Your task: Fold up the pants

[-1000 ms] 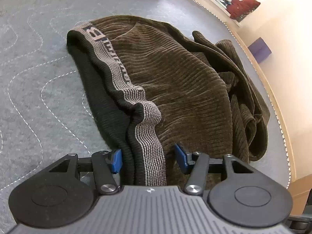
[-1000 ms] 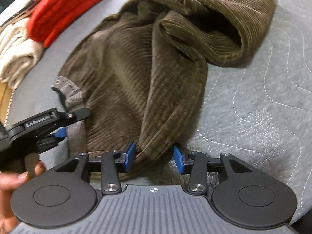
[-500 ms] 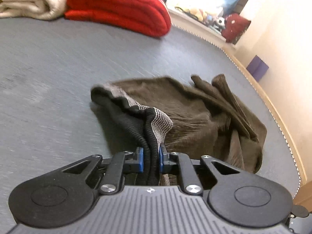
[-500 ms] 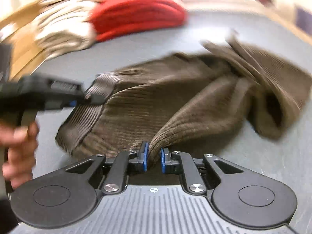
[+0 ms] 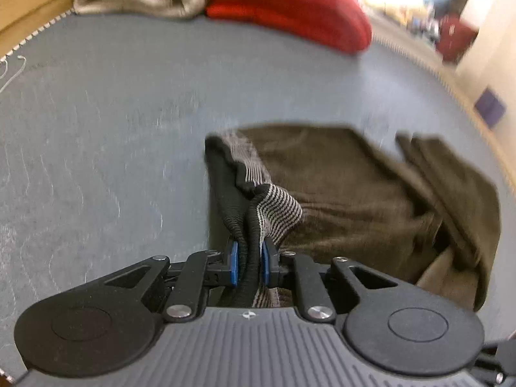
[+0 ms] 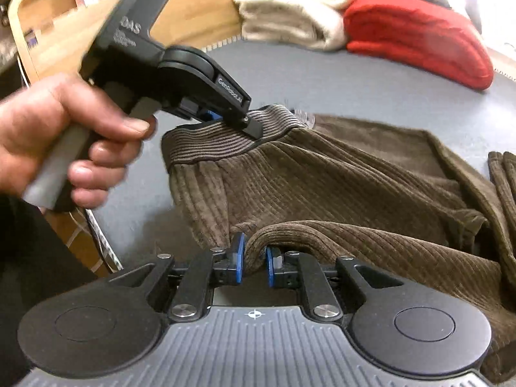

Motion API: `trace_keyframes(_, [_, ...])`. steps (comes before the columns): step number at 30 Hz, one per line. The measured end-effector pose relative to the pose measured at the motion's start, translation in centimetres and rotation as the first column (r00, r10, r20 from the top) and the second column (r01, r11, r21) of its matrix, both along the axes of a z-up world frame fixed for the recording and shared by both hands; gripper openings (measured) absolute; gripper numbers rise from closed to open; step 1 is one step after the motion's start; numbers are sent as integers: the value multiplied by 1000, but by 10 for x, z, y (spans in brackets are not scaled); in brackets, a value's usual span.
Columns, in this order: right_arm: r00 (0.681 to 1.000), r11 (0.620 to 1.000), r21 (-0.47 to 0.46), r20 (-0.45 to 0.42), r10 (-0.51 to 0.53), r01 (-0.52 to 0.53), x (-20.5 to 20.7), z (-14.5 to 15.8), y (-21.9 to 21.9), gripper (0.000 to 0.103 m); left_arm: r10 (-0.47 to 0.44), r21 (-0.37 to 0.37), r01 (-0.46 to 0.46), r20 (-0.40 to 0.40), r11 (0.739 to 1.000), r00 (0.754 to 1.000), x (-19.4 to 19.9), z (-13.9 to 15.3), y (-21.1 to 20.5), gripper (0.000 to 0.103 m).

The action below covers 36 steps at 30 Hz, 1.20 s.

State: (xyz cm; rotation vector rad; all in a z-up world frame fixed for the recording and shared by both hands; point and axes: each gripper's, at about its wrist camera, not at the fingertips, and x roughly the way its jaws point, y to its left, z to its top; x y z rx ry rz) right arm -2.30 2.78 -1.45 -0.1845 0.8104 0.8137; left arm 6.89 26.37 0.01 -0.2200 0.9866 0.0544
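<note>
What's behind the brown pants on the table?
Behind the brown corduroy pants, on the grey quilted mat, sit a folded red blanket and folded cream towels. Whatever lies beneath the pants is covered.

Right hand-held gripper (image 6: 254, 262) pinches a fold of brown corduroy pants (image 6: 338, 187); left hand-held gripper (image 6: 225, 114) clamps the waistband

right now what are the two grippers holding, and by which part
Both hold the brown pants. The left gripper is shut on the striped waistband; the right gripper is shut on a fold of the corduroy at the near edge, below the waistband.
</note>
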Motion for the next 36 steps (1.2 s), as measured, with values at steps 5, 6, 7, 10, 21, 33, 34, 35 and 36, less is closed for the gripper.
trace_keyframes(5, [995, 998, -48, -94, -40, 36, 12, -3, -21, 33, 32, 138, -33, 13, 990, 999, 6, 14, -15, 24])
trace_keyframes(6, [994, 999, -27, -100, -48, 45, 12, 2, -32, 37, 29, 134, -32, 26, 990, 999, 9, 19, -19, 27])
trace_keyframes(7, [994, 998, -13, -94, -55, 54, 10, 8, -37, 37, 22, 121, -26, 34, 992, 999, 8, 23, -25, 27])
trace_keyframes(10, [993, 994, -12, -34, -110, 110, 9, 27, -70, 38, -31, 70, 27, 51, 997, 998, 11, 34, -52, 29])
trace_keyframes(21, [946, 933, -160, 89, -310, 321, 99, 74, -212, 40, -254, -15, 254, 15, 967, 967, 23, 30, -154, 29])
trace_keyframes(33, [902, 885, -223, -49, -429, 409, 192, -13, -193, 50, -275, 27, 275, -32, 961, 961, 32, 20, -160, 35])
trace_keyframes(34, [899, 872, -263, -36, -436, 413, 199, -20, -190, 50, -277, 30, 277, -24, 960, 961, 33, 21, -161, 36])
trace_keyframes(35, [896, 860, -297, -31, -444, 415, 203, -26, -186, 50, -277, 32, 278, -23, 960, 960, 35, 22, -161, 37])
trace_keyframes(36, [891, 849, -321, -32, -453, 420, 207, -30, -185, 49, -278, 35, 279, -22, 960, 960, 36, 23, -162, 37])
